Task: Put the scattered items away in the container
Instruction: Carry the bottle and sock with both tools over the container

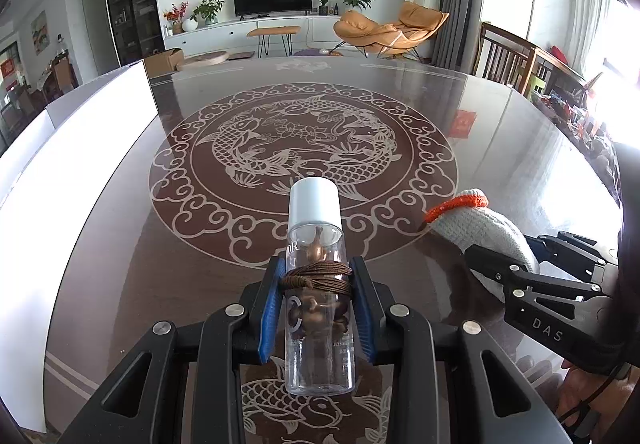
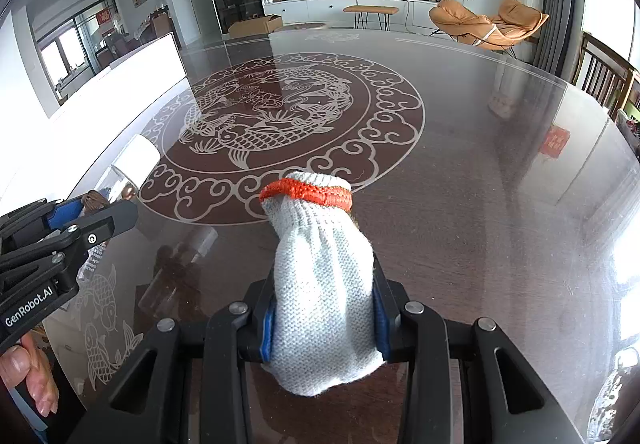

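Observation:
My left gripper (image 1: 318, 304) is shut on a clear plastic bottle (image 1: 316, 244) with a white cap and brown cord wound round it, held above the table. My right gripper (image 2: 324, 316) is shut on a white knit glove (image 2: 320, 276) with an orange cuff, also held above the table. The glove (image 1: 480, 228) and right gripper (image 1: 532, 284) show at the right of the left wrist view. The left gripper (image 2: 80, 220) and the bottle (image 2: 134, 164) show at the left of the right wrist view. A white container (image 1: 80, 164) stands to the left; it also shows in the right wrist view (image 2: 132, 84).
The round dark glass table (image 1: 500, 124) has a carved fish pattern in the middle. Wooden chairs (image 1: 508, 60) stand at its right edge. A living room with a TV and orange lounge chair lies beyond.

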`<act>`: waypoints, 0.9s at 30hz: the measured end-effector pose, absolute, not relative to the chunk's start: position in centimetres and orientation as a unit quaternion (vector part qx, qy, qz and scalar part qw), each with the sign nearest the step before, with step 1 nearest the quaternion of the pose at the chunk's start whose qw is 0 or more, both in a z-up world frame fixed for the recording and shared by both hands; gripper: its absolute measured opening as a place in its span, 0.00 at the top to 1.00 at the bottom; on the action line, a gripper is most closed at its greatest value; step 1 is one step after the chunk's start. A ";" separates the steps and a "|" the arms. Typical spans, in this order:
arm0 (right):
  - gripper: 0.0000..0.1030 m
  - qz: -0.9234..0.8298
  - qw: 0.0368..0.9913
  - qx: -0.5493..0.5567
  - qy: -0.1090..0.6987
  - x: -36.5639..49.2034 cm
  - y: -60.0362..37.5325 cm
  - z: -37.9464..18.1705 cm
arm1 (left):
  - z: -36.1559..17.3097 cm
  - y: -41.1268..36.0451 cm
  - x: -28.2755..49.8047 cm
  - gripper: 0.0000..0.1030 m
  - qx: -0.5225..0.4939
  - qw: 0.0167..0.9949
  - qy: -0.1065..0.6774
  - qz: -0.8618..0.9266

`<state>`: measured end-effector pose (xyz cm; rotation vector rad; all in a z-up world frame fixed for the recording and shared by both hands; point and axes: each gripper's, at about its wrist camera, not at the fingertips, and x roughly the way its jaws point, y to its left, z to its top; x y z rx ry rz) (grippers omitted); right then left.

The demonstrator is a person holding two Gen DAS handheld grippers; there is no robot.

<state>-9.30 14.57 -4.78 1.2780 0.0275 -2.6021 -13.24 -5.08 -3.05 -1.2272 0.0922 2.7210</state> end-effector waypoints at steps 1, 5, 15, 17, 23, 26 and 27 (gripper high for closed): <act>0.64 -0.891 0.121 0.438 0.008 -9.3 14.6 -4.8 | -3.1 -5.0 -13.2 0.69 -0.410 0.078 0.032 0.908; 0.64 -0.891 0.123 0.437 0.003 -9.2 14.7 -4.8 | -3.3 -4.8 -13.0 0.69 -0.411 0.080 0.033 0.908; 0.64 -0.893 0.119 0.434 -0.006 -8.9 15.0 -4.7 | -4.4 -5.4 -12.1 0.69 -0.422 0.086 0.020 0.902; 0.64 -0.894 0.113 0.434 -0.009 -8.8 15.2 -4.7 | -4.5 -5.7 -11.9 0.68 -0.427 0.090 0.012 0.900; 0.64 -0.888 0.149 0.435 -0.015 -7.9 13.2 -4.0 | -4.5 -8.3 -11.5 0.69 -0.440 0.090 -0.037 0.893; 0.64 -0.884 0.179 0.432 -0.012 -8.1 10.7 -2.8 | -3.2 -10.3 -11.5 0.69 -0.436 0.092 -0.067 0.893; 0.64 -0.882 0.190 0.430 -0.013 -8.4 9.8 -2.1 | -2.4 -11.1 -11.6 0.69 -0.430 0.092 -0.075 0.895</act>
